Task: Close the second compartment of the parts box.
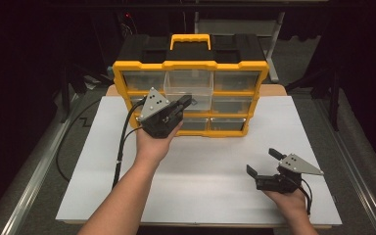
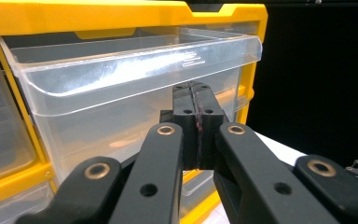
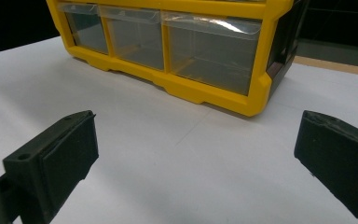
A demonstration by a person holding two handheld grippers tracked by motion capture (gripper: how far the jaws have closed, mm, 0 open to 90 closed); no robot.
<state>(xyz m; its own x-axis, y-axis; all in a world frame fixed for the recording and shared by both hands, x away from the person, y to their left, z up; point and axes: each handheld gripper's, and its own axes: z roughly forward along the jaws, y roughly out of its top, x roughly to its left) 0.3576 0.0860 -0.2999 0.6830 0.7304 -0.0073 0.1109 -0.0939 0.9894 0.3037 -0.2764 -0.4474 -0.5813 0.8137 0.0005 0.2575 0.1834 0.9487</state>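
A yellow organizer with clear drawers and a black top stands at the back of the white board. Its top middle drawer sticks out from the frame. My left gripper is shut, with its tips at the front of that drawer. In the left gripper view the shut jaws of the left gripper meet just under the lip of the clear drawer, and nothing shows between them. My right gripper rests open low over the board at the front right, well apart from the organizer. The right gripper holds nothing.
The white board covers a wooden table. A black cable trails from the left gripper down the board's left side. A yellow handle rises from the organizer's top. Dark floor and metal rails flank the table.
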